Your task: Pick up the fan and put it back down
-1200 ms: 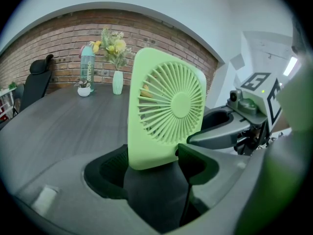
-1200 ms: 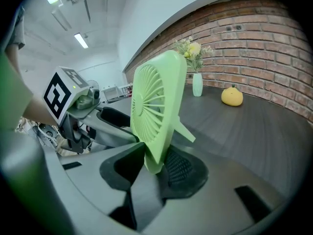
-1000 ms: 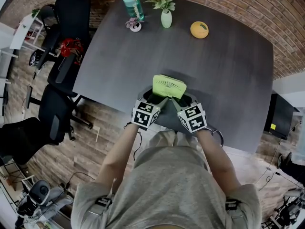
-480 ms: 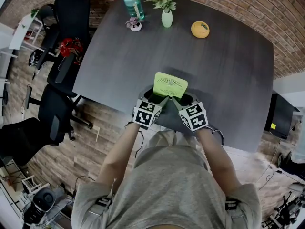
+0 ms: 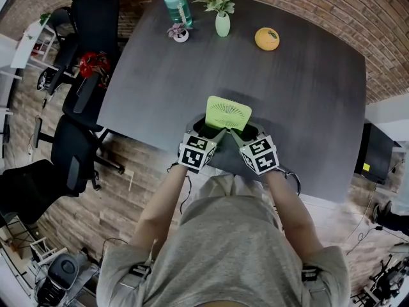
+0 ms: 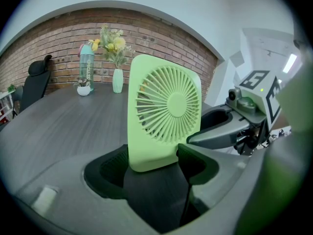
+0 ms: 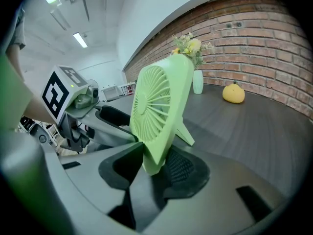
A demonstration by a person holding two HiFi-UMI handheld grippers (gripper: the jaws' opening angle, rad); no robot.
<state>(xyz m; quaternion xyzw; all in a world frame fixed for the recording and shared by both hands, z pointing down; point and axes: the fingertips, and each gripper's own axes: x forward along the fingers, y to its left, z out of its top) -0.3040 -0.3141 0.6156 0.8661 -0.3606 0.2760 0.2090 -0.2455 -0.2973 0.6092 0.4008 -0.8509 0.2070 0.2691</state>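
From the head view, the fan (image 5: 227, 112) sits on the table (image 5: 300, 107) close to its near edge, with its grille face tipped up towards the camera. The left tongs (image 5: 214, 132) come in at the fan's lower left corner and the right tongs (image 5: 238, 133) at its lower right corner, so the two marker cubes lie just beside each other below the fan. Well beyond the fan, at the far edge, stand a bottle (image 5: 177, 2) and a vase (image 5: 222, 25) of flowers, with an orange fruit (image 5: 267, 39) to the right of them. Black chairs (image 5: 73, 152) stand on the floor, well to the left of the fan.

In the left gripper view, the fan stands upright with its lower edge between the jaws. Both pads lie against it, clamped on its bottom corner. The other tongs show just to the right of the fan.

In the right gripper view, the fan leans back on its stand leg, whose foot rests on the table behind it. The jaws have just been opening. The fan's lower corner is between them, and both pads look to be touching it.
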